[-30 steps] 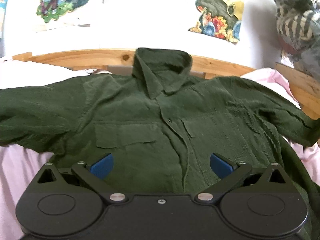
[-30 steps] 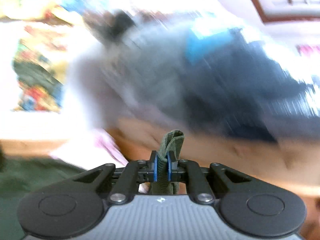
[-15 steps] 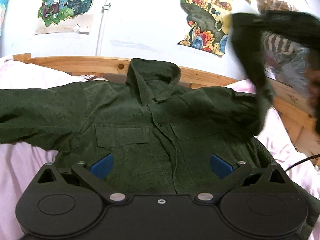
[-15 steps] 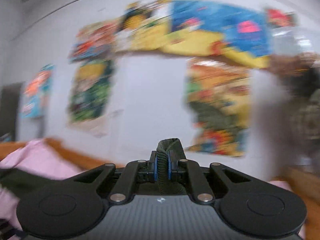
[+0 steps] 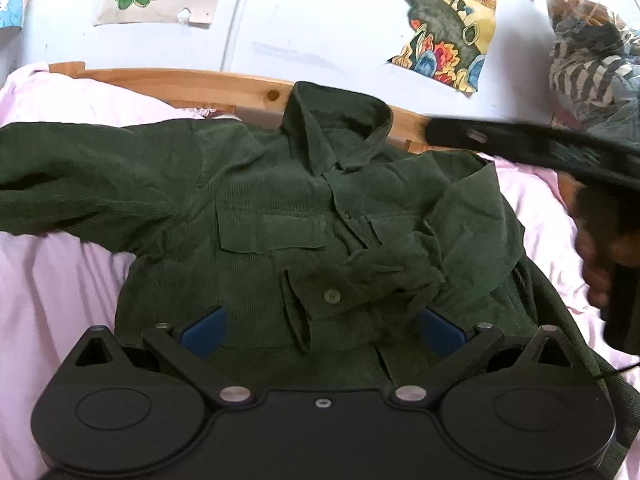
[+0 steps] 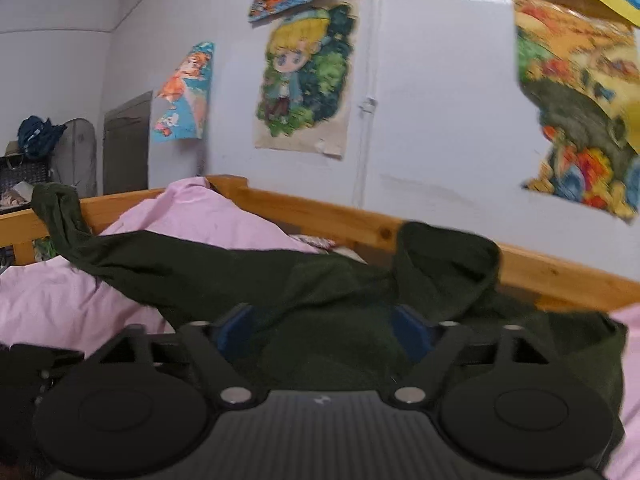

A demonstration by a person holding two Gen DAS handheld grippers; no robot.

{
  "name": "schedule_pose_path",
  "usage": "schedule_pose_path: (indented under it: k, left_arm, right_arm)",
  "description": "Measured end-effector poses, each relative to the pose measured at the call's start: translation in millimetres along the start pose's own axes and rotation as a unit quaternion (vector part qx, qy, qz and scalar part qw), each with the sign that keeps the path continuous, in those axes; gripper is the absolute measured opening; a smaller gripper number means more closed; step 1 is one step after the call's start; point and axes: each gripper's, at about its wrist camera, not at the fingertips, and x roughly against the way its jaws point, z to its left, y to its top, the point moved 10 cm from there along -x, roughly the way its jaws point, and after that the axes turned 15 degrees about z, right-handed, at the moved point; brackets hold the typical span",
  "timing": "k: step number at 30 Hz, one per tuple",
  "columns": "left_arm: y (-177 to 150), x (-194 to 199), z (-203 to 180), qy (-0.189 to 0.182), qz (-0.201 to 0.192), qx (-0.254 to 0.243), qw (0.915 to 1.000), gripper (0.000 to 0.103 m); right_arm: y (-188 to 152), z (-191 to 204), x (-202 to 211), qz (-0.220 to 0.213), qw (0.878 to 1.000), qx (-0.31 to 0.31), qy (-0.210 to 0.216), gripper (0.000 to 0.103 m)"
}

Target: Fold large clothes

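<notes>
Now: dark green corduroy shirt [image 5: 280, 216] spread front-up on pink bedsheet [image 5: 60, 280], collar [image 5: 336, 120] up against wooden bed rail [image 5: 180, 84] at far edge of bed. One sleeve [image 5: 72, 184] stretched flat toward left edge of bed. Other sleeve folded in across chest, buttoned cuff [image 5: 320, 300] lying on shirt front, just ahead of left gripper [image 5: 320, 328]. Two flap pockets [image 5: 276, 228] on chest, one partly under folded sleeve.

Left gripper low over shirt hem, angled down, jaws wide apart, blue pads [image 5: 202, 330] clear of cloth on both sides, nothing clamped.

Right gripper [image 6: 324, 332] roughly level over shirt's right side, seen as dark bar [image 5: 520, 144] at right edge of left wrist view w/ a hand [image 5: 596, 252] behind it. Jaws just sprung open, now spread wide, blue pads [image 6: 234, 326] not pressing anything; shirt cloth lies loose below & between them, released.

Far sleeve end [image 6: 56, 208] draped up over corner of bed rail in right wrist view. Cartoon posters [image 6: 304, 80] taped on white wall [image 5: 320, 40] behind bed. Striped bundle of cloth [image 5: 588, 76] in clear bag near far right corner, contents otherwise unclear.
</notes>
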Motion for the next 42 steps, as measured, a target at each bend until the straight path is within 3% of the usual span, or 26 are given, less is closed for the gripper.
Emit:
schedule_pose_path:
  k: [4,7,12,15,19,20,22,25,28,31,32,33,34,35,38,42]
  left_arm:
    - [8,-21,7,0.030,0.012,0.005,0.9995,0.102]
    - [17,-46,12,0.052,0.026,0.007,0.9983,0.101]
    - [28,-82,11,0.050,0.033,0.013,0.9981,0.096]
    - [31,-104,13,0.097,0.047,0.008,0.9942,0.087]
    - [31,-121,18,0.124,0.053,0.009,0.9908,0.056]
    - [31,-122,17,0.120,0.051,0.009,0.9915,0.043]
    - [32,-124,12,0.113,0.037,0.000,0.9929,0.018]
    - [33,-124,5,0.134,0.020,-0.022,0.9905,0.007]
    - [33,-126,3,0.133,0.020,-0.018,0.9908,0.006]
    - [33,-126,6,0.126,0.024,-0.011,0.9916,0.009]
    - [33,-125,7,0.118,0.025,-0.002,0.9927,0.014]
    - [33,-122,9,0.105,0.026,0.009,0.9941,0.019]
    - [33,-119,11,0.089,0.025,0.020,0.9955,0.032]
    - [33,-115,12,0.075,0.024,0.027,0.9966,0.036]
    - [35,-107,13,0.048,0.016,0.027,0.9983,0.036]
    - [40,-110,2,0.028,0.018,0.008,0.9994,0.039]
  right_arm:
    - [-21,-50,8,0.028,0.996,-0.026,-0.078,0.100]
    - [-39,-107,5,0.053,0.984,-0.073,-0.157,0.100]
    - [-51,-203,-12,0.067,0.958,-0.150,-0.236,0.100]
    - [-51,-253,-29,0.068,0.948,-0.201,-0.238,0.096]
    - [-44,-294,-63,0.076,0.947,-0.238,-0.202,0.086]
    - [-46,-298,-70,0.081,0.947,-0.248,-0.186,0.080]
    - [-45,-307,-82,0.090,0.944,-0.257,-0.187,0.018]
    - [-38,-316,-82,0.087,0.939,-0.231,-0.239,0.010]
    - [-26,-319,-77,0.069,0.941,-0.196,-0.267,0.010]
    - [-33,-316,-83,0.092,0.942,-0.182,-0.268,0.015]
    - [-34,-313,-81,0.092,0.943,-0.176,-0.266,0.031]
    - [-38,-308,-74,0.091,0.945,-0.168,-0.265,0.053]
    - [-41,-301,-66,0.090,0.948,-0.161,-0.260,0.064]
    - [-44,-292,-56,0.087,0.951,-0.149,-0.257,0.067]
    - [-60,-265,-33,0.115,0.951,-0.076,-0.277,0.073]
    - [-99,-229,-13,0.177,0.934,0.063,-0.303,0.073]
